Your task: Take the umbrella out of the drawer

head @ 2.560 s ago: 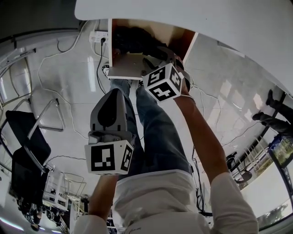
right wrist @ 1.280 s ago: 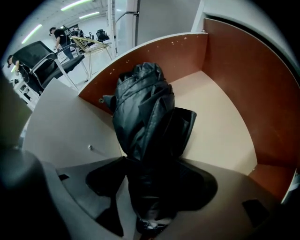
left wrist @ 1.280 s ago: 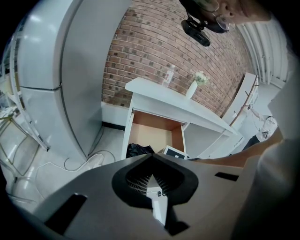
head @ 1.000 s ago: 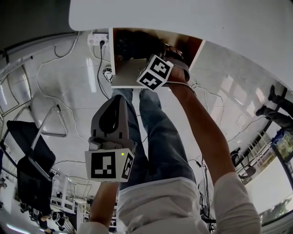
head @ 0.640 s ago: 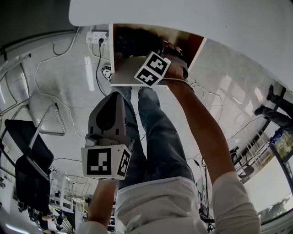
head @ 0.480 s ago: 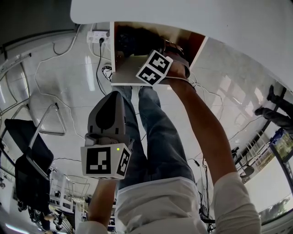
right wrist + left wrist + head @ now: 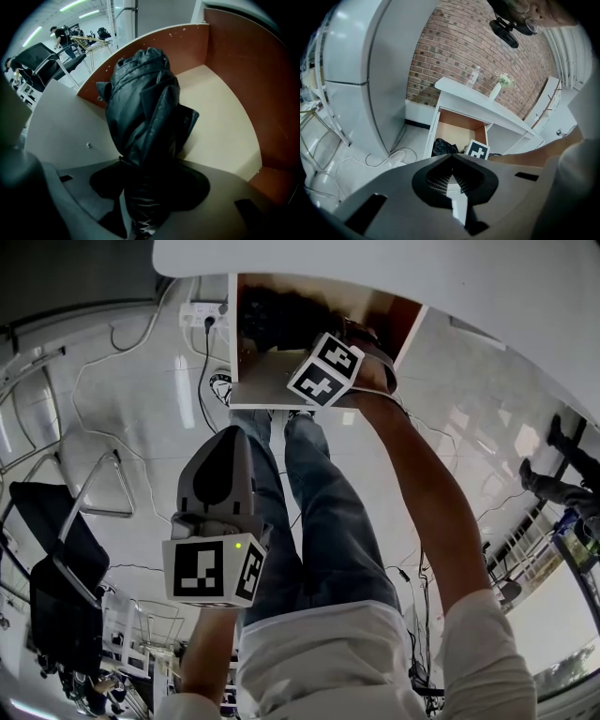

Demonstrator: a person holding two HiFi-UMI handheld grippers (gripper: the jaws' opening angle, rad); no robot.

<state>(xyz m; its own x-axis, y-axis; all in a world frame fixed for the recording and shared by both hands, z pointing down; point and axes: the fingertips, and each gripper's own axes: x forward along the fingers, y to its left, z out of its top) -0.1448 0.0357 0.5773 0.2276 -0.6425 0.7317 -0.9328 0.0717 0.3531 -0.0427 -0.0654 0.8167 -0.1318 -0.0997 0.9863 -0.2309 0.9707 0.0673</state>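
The black folded umbrella (image 7: 140, 108) lies in the open wooden drawer (image 7: 234, 70), its narrow end towards me. My right gripper (image 7: 147, 180) points down into the drawer with that end between its jaws. The jaws are closing, and dark gaps still show on both sides of the fabric. In the head view the right gripper's marker cube (image 7: 328, 369) sits over the drawer (image 7: 262, 395) and hides most of the umbrella (image 7: 277, 320). My left gripper (image 7: 230, 437) hangs lower, in front of the person's legs, shut and empty. It looks towards the drawer (image 7: 459, 129) and umbrella (image 7: 442, 146).
The drawer hangs under a white table top (image 7: 375, 268) that carries a vase (image 7: 502, 82) and a bottle (image 7: 473, 75). A power strip with cables (image 7: 202, 315) lies on the floor to the left. A black chair (image 7: 56, 540) stands further left.
The right gripper's cube has moved up the picture and deeper over the drawer, tilting as it went. The left gripper has barely shifted.
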